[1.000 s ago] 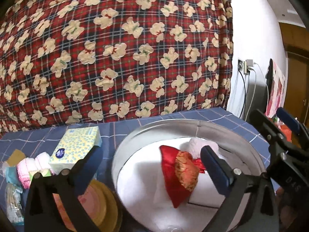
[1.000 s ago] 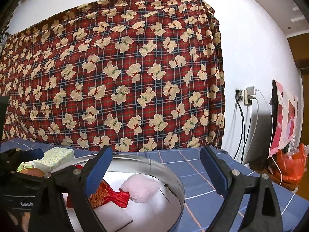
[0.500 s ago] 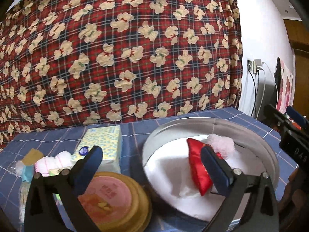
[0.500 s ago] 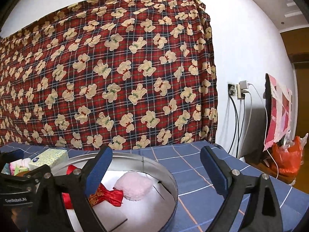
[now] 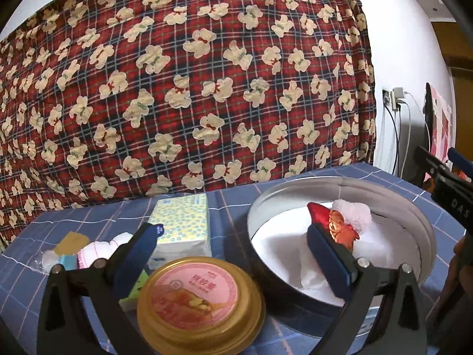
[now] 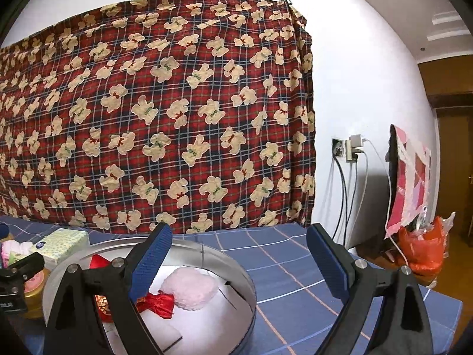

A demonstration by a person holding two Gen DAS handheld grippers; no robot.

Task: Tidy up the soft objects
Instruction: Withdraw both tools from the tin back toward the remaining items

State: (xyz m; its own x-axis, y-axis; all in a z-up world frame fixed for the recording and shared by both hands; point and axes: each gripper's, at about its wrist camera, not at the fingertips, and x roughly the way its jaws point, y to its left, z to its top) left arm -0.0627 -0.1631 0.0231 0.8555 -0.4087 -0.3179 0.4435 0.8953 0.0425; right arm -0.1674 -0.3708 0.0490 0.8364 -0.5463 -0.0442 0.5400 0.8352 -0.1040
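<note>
Two soft things, red pouch and pink puff, touching inside round metal tin, pouch partly hidden by finger. Both tongs, left gripper and right gripper, spread wide, holding nothing. Nearby: tissue pack, gold-rimmed can; small items at left hard to recognise.

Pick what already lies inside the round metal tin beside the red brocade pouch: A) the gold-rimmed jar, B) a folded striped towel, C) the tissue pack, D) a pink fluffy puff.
D: the pink fluffy puff rests against the red brocade pouch inside the round metal tin.
</note>
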